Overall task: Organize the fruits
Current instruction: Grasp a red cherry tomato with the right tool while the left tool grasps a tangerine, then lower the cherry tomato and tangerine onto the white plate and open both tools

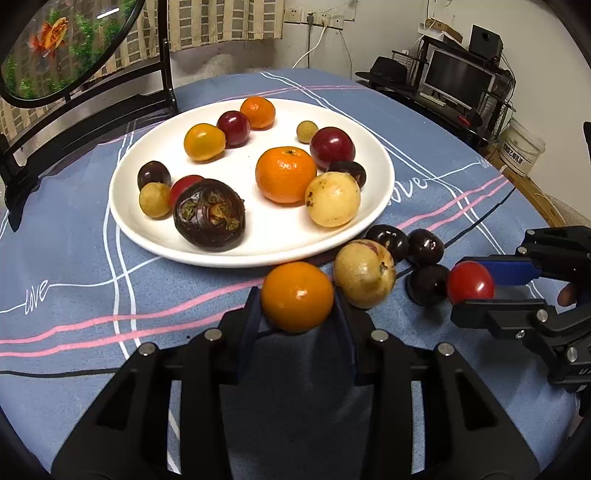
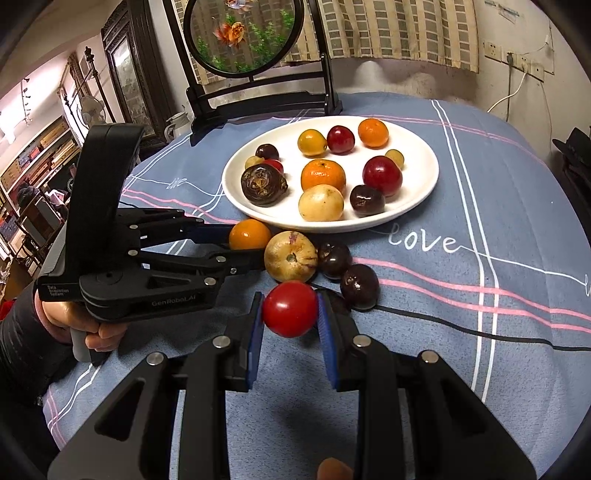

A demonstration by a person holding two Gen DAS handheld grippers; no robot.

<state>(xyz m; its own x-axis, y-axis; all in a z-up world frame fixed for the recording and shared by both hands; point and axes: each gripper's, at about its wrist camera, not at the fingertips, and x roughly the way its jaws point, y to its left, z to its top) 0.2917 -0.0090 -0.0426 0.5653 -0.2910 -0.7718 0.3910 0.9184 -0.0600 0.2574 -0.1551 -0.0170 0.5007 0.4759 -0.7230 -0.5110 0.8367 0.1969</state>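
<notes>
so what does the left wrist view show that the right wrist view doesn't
Only the left wrist view shows the monitor, the black hat and the white bucket off the table's right side.

Only the right wrist view shows the person's left hand on its gripper handle and the shelves at far left.

Both show the white plate of fruit, the left gripper shut on the orange fruit, and the right gripper shut on the red tomato.

A round table draped in a blue-grey cloth (image 2: 461,177) with pink and white stripes carries a white plate (image 2: 417,192) of fruit, a black-framed goldfish screen (image 2: 243,33) behind it, and a pale fruit (image 2: 291,255) beside dark plums (image 2: 359,286) near the plate's rim.
</notes>
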